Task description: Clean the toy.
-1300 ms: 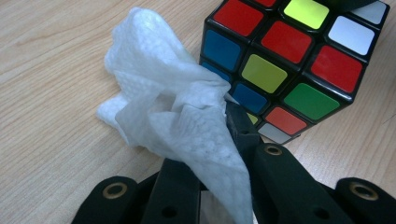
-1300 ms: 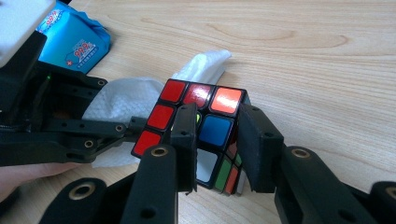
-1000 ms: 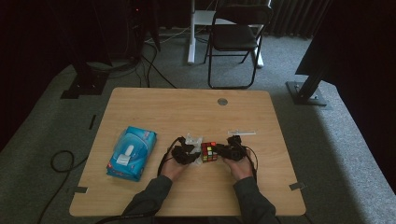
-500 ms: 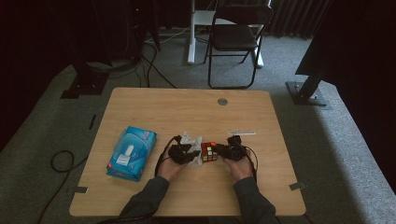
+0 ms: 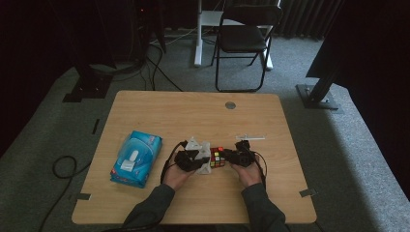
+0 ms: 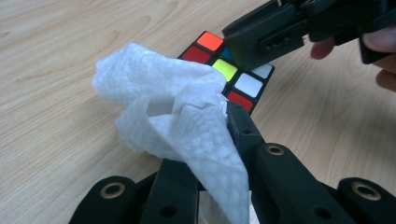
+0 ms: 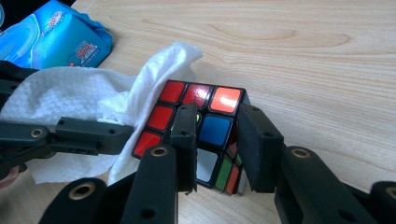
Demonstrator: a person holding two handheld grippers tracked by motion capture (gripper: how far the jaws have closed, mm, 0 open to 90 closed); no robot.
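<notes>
A Rubik's cube (image 5: 217, 157) (image 7: 201, 122) rests on the wooden table (image 5: 193, 111) near the front middle. My right gripper (image 5: 228, 156) (image 7: 217, 128) is shut on the cube's near corner, one jaw on its top face and one on its side. A crumpled white wipe (image 5: 195, 144) (image 6: 173, 112) (image 7: 60, 93) is held in my left gripper (image 5: 199, 162) (image 6: 205, 140), which is shut on it. The wipe lies against the cube's (image 6: 236, 79) left side. The left gripper's left jaw tip is hidden under the wipe.
A blue pack of wet wipes (image 5: 135, 157) (image 7: 56, 37) lies at the table's left. A thin white stick (image 5: 250, 137) lies just behind the right hand, and a round grommet (image 5: 230, 105) sits near the far edge. A folding chair (image 5: 241, 38) stands beyond the table.
</notes>
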